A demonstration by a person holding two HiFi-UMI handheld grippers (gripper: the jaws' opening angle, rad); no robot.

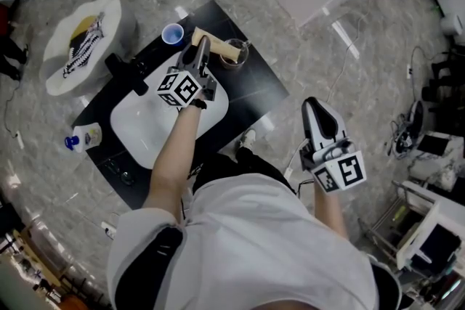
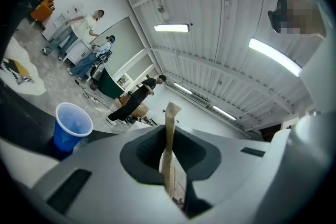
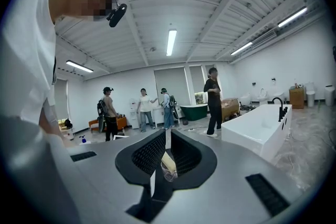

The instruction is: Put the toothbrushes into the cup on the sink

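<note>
- The long toothbrush in its tan paper wrapper [image 1: 221,49] lies level over the back of the black countertop [image 1: 251,87]. Its long axis runs crosswise to the way your left gripper [image 1: 199,49] points.
- One end of the toothbrush sits at the gripper's tip. The other overlaps a dark round cup [image 1: 235,56] in the head view, and you can't tell from there whether they touch.
- In the left gripper view the toothbrush stands upright between the jaws, with its notched end poking out above them.
- Your left gripper is almost closed, with its pads clamped on the wrapper's flat sides.
- A blue plastic cup [image 1: 172,33] stands just beside that gripper, apart from it.
- The white oval sink basin [image 1: 138,131] lies under your left forearm.
- Your right gripper [image 1: 314,107] hangs well away from the sink over the marbled floor [image 1: 341,47]. Its jaws are pinched on a small cream piece in clear wrapping [image 3: 167,165].
</note>
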